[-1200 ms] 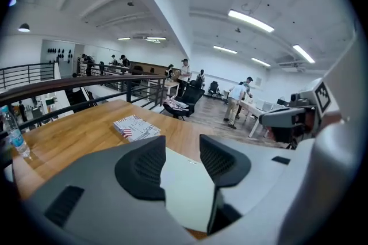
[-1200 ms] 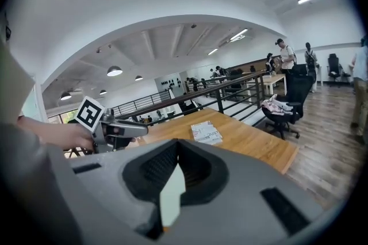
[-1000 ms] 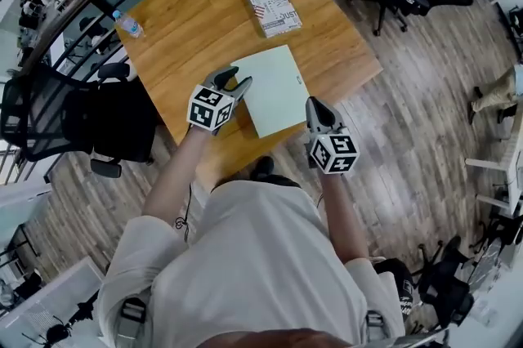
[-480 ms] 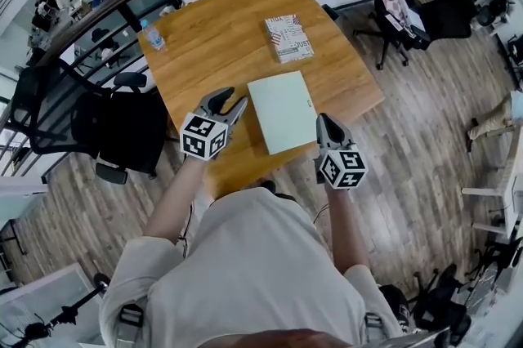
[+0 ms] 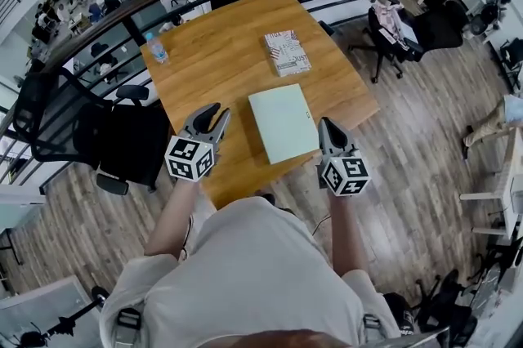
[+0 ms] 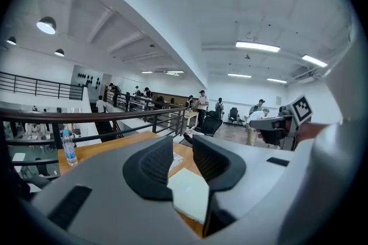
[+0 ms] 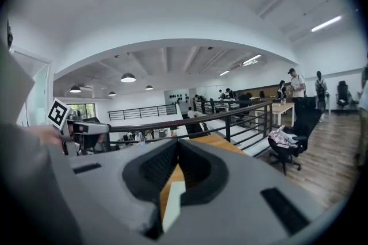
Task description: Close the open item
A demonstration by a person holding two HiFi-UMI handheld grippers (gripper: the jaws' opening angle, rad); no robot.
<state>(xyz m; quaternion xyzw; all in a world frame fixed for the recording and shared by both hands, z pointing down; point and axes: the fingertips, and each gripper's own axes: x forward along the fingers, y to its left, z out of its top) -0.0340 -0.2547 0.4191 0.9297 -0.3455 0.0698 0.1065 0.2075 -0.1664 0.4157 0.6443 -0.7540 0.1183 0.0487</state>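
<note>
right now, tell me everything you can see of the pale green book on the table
The pale green book is a thin, plain rectangle with a matte cover, card or paper by its look, and a small dark mark at its right edge. It lies flat and looks closed, near the person's edge of the wooden table, slightly askew. Only the table touches it.

You have a pale green notebook and a red-and-white printed book on your honey-brown wood-grain counter.
</note>
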